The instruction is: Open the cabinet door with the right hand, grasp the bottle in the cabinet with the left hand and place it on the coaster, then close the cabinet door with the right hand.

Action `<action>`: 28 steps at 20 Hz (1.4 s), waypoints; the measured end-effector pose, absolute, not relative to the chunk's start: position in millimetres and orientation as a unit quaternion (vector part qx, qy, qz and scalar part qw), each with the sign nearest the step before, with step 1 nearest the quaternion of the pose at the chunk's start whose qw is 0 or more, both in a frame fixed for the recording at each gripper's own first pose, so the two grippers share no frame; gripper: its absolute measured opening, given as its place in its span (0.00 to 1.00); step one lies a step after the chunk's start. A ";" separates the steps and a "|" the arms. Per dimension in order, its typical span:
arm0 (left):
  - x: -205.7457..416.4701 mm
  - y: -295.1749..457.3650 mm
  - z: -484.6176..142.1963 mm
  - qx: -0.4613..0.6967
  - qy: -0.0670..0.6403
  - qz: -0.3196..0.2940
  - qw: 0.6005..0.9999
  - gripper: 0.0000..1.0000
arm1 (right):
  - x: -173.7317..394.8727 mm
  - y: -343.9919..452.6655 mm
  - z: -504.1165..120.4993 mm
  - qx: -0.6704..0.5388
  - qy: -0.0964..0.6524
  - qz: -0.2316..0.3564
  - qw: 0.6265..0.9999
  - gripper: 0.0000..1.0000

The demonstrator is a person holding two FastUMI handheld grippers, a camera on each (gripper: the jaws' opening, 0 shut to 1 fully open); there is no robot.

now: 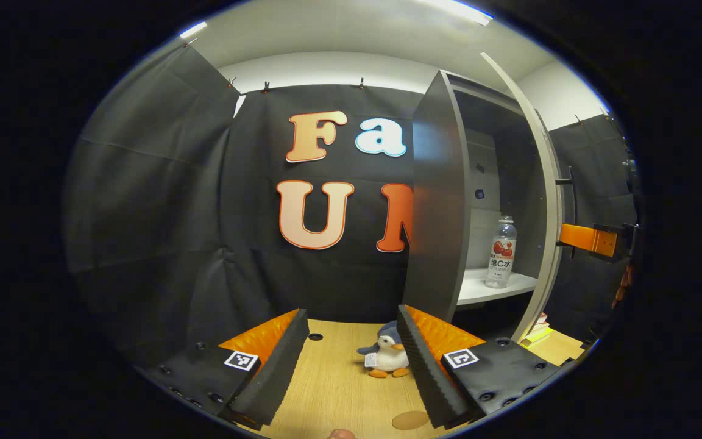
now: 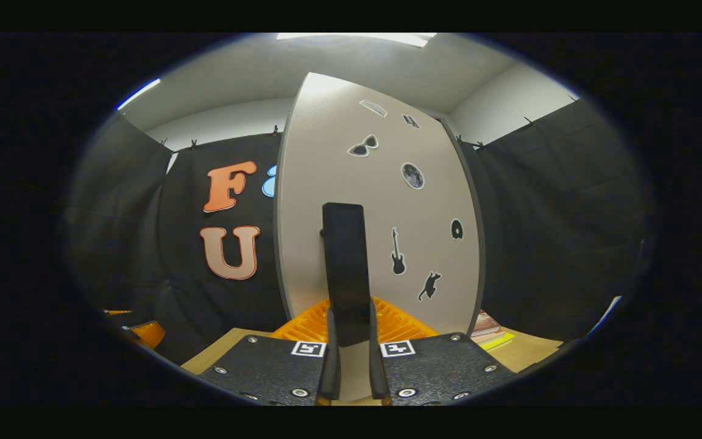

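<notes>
A clear water bottle [image 1: 501, 252] with a red-and-white label stands upright on the white shelf [image 1: 479, 291] of the grey cabinet [image 1: 439, 207]. The cabinet door [image 1: 547, 201] is swung open. My left gripper [image 1: 351, 314] is open over the wooden table, left of and below the bottle, holding nothing. A round brown coaster [image 1: 410, 419] lies on the table by its right finger [image 1: 427, 372]. My right gripper [image 2: 350, 332] is shut on the door's black handle [image 2: 345, 262]; the door [image 2: 381, 201] carries several stickers. In the left gripper view, the right gripper [image 1: 592, 240] shows at the door's outer side.
A small penguin plush [image 1: 387, 356] sits on the table [image 1: 339, 390] between the left fingers, in front of the cabinet. A stack of books [image 1: 537, 333] [image 2: 486, 325] lies on the table under the open door. Black cloth walls enclose the booth.
</notes>
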State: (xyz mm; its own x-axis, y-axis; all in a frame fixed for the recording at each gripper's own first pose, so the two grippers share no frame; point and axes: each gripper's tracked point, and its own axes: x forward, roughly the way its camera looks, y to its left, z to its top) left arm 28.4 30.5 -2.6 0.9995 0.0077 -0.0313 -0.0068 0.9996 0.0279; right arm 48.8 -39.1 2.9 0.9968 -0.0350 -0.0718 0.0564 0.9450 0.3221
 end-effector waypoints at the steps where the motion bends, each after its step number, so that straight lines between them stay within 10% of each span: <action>1: 30.7 26.6 -3.0 0.015 0.016 -0.002 1.000 0.94 | 45.8 -43.0 2.8 0.166 0.035 -0.029 0.985 0.16; 28: 29.8 -109.0 1.6 -0.007 0.002 -0.108 0.994 0.94 | -80.3 -225.0 -18.3 0.151 0.056 -0.134 0.978 0.00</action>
State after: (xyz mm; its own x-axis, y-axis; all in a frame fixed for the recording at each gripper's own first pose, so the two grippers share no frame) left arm 29.8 -109.0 1.6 0.9768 -0.2140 -0.0024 0.2139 0.9768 -0.0137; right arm -80.3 -225.0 -18.3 0.9577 -0.2454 -0.1500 0.2792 0.9186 0.2799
